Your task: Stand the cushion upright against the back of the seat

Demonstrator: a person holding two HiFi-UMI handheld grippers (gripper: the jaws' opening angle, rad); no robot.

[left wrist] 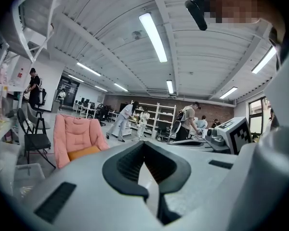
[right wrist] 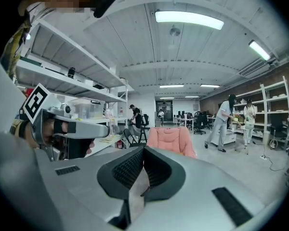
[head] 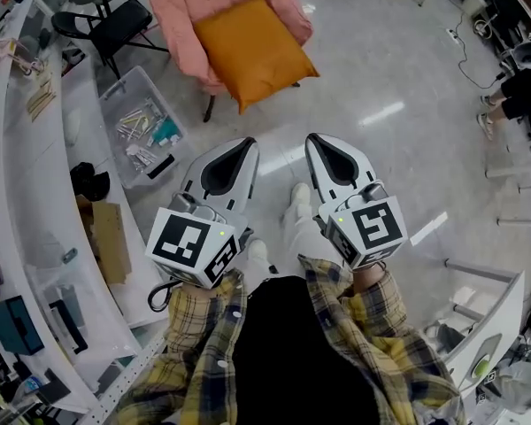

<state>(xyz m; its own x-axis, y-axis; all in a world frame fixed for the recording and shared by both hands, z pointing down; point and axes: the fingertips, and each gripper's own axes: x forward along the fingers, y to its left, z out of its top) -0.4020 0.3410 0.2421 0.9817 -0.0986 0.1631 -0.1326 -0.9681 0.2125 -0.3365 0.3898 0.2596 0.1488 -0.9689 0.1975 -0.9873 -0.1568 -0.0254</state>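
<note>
An orange cushion lies flat on the seat of a pink padded chair, jutting over the seat's front edge. Both grippers are held side by side well short of the chair, pointing toward it. My left gripper is shut with nothing between its jaws. My right gripper is also shut and empty. In the left gripper view the chair stands ahead at the left with the cushion on its seat, beyond the shut left gripper. The right gripper view shows the chair straight ahead of the shut right gripper.
A clear plastic bin of small hardware sits on the floor left of the chair. A black folding chair stands behind it. White shelving and a cardboard box line the left side. A white rack stands at lower right. People work far off.
</note>
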